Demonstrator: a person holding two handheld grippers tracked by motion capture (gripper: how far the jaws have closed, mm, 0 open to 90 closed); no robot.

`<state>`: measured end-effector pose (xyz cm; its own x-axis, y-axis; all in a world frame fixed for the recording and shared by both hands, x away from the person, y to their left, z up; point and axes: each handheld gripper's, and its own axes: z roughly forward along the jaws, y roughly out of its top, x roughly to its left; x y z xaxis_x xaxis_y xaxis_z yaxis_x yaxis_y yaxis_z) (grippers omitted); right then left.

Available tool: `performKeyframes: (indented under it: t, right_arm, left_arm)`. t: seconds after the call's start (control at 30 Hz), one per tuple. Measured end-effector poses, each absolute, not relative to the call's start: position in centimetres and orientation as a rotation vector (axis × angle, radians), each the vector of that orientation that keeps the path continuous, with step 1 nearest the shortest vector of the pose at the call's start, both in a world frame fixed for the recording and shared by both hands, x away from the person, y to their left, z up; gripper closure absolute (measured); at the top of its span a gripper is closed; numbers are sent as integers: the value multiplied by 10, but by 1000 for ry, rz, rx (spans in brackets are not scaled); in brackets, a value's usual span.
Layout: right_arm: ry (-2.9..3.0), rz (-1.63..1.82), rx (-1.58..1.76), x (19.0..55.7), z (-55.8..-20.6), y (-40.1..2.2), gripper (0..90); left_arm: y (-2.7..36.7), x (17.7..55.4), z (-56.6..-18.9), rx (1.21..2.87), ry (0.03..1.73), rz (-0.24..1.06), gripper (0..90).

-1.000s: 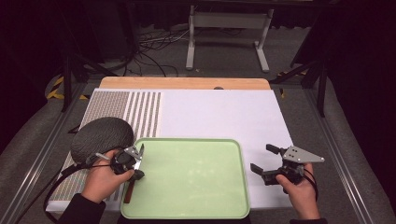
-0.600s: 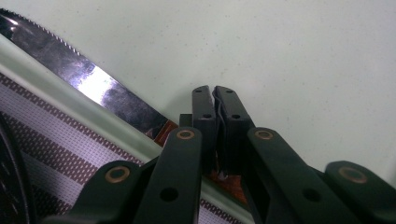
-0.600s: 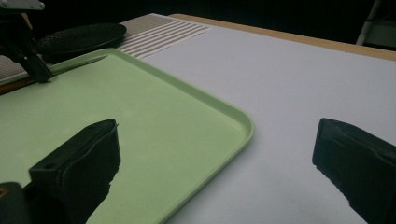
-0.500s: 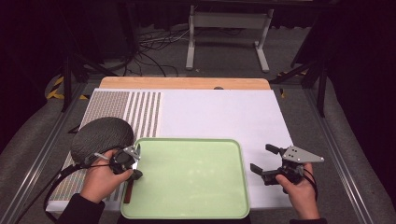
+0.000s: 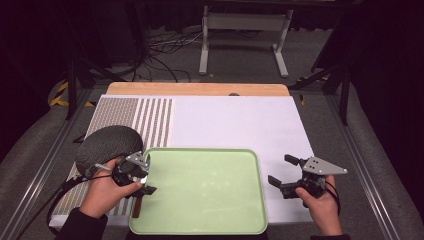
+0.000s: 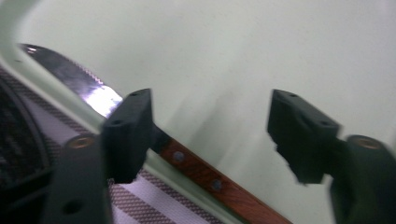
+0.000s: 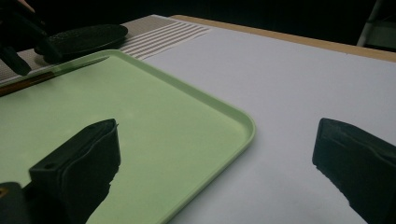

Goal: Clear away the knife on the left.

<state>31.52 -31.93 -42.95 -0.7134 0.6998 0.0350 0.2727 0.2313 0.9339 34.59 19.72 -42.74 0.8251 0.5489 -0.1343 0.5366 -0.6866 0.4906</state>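
knife lies along the left rim of the pale green tray, its shiny blade angled over the rim and its wooden, riveted handle running back toward the person, partly on the striped mat just beside the tray. in the high view the handle shows as a thin brown strip at the tray's near left corner. the left gripper hovers right over it with its fingers spread wide, one finger in front of the spot where blade meets handle, the other well out over the tray floor; nothing is clamped yet. the right gripper rests off the tray's right edge above the white bench, fingers also wide and holding nothing.

the knife looks stiff and light, so it should lift without sagging, but the polished blade is likely slick and its edge thin, a poor place to pinch. the wooden handle is the better hold: flat-sided, less slippery, and thick enough for the fingers to close on squarely. because the knife bridges the raised rim, it may rock or slide when touched, so a grip across the handle near the rivets, with the fingers straddling its width, seems safest. a dark round woven mat sits close behind the left hand and could crowd the approach.
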Motion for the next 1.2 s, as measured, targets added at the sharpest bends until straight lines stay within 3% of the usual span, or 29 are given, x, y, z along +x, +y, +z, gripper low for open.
performKeyframes:
  t: [0.3,0.47,0.63,0.87,1.2]
  right_arm:
    - [2106,1486,889,313,-428,-321,18]
    - [2106,1487,887,312,-428,-321,18]
    - [2104,1487,885,312,-427,-321,18]
    - [2099,1487,883,312,-428,-321,18]
    - [2093,1490,870,312,-428,-320,19]
  left_arm:
    - [209,338,-414,2386,752,169,140]
    - [216,329,-410,2323,739,295,136]
    - [229,324,-406,2180,714,264,129]
    - [247,316,-409,2122,681,362,87]
    - [270,308,-429,1967,666,391,69]
